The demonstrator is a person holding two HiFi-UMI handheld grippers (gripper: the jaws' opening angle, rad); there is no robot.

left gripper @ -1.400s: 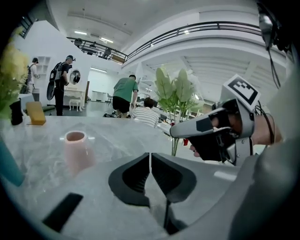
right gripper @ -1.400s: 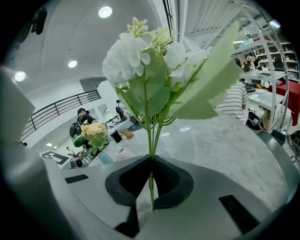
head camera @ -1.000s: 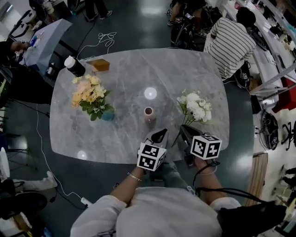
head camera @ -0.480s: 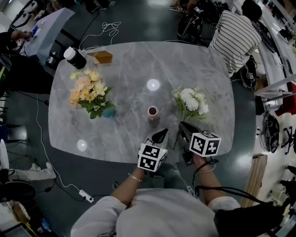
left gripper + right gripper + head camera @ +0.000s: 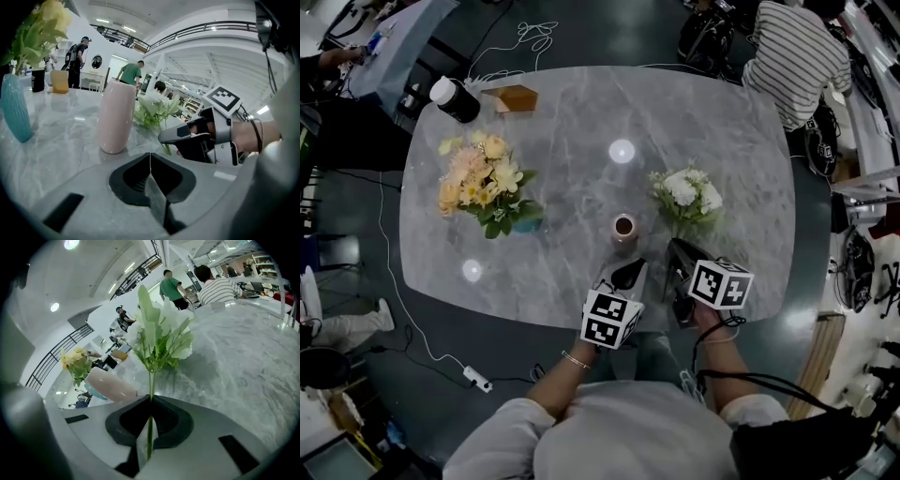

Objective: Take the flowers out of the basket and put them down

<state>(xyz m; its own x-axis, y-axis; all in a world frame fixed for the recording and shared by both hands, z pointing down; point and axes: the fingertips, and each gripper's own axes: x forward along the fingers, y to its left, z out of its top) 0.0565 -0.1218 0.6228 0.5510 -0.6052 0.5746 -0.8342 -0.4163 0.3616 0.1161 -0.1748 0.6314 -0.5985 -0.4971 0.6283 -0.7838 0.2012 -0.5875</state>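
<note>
Head view: the white flowers (image 5: 686, 195) sit over the near right part of the marble table (image 5: 581, 122), just beyond the tip of your right gripper (image 5: 673, 247).
Direction from tool: the blooms lie straight ahead of your right gripper, away from you, with the pink vase (image 5: 624, 228) just to their left.
Long axis: the stem (image 5: 151, 380) runs in line with the jaws and out to the blooms; from above, the bunch points away from your body.
Nearer hand: your right, which already has the bunch; your left gripper (image 5: 628, 272) is beside it, close to the pink vase.
Right gripper: jaws pressed together on the thin green stem, pinching it near its lower end.
Left gripper: jaws closed on each other with nothing between them.
Contact with the table: no view settles whether the blooms touch the marble.
Basket: none in view.
Other things: yellow flowers (image 5: 478, 178) in a blue vase (image 5: 525, 223) stand well apart at the table's left.
Coming move, as a judgement: you lower the bunch onto the bare marble ahead and only then spread the right jaws.
</note>
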